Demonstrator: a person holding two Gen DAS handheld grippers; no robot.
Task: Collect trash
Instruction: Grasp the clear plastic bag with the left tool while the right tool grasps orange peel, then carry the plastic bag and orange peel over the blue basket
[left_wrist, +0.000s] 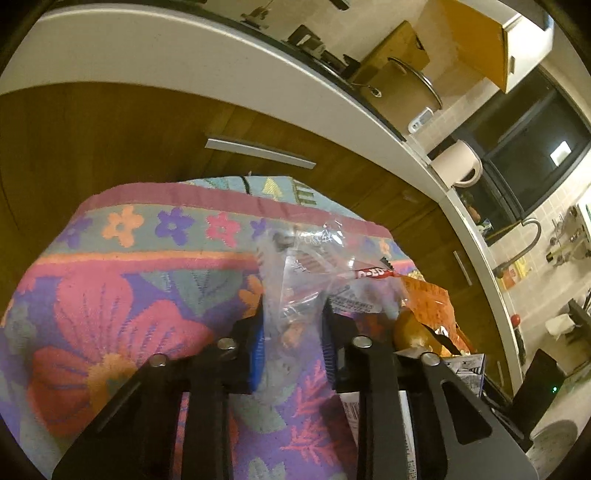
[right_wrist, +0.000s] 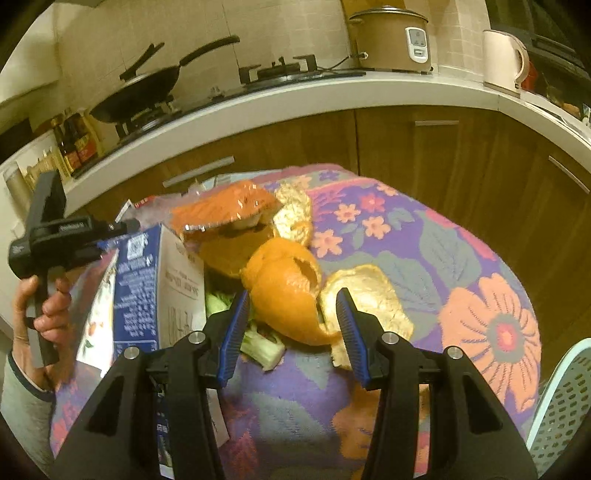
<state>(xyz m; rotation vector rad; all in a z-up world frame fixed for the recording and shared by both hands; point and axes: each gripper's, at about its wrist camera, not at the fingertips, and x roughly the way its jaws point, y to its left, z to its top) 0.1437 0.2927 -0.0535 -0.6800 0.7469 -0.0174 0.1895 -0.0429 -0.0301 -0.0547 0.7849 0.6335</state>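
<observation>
In the left wrist view my left gripper (left_wrist: 293, 343) is shut on a crumpled clear plastic wrapper (left_wrist: 295, 280) with a red strip, just above the flowered cloth (left_wrist: 110, 295). To its right lie an orange snack bag (left_wrist: 432, 306) and printed packaging. In the right wrist view my right gripper (right_wrist: 291, 321) stands open, its blue pads either side of a curled orange peel (right_wrist: 284, 295) that rests on the cloth (right_wrist: 480, 295). A blue and white carton (right_wrist: 147, 280), the orange snack bag (right_wrist: 225, 210) and a green vegetable scrap (right_wrist: 262, 350) lie close by. A hand holds the left gripper (right_wrist: 122, 226) at the far left.
The cloth-covered table stands in front of wooden cabinets (right_wrist: 424, 147) under a white counter (right_wrist: 295, 96) with a wok (right_wrist: 136, 92), a rice cooker (right_wrist: 391, 40) and a kettle (right_wrist: 502, 59). A pale perforated basket (right_wrist: 561, 398) is at the lower right.
</observation>
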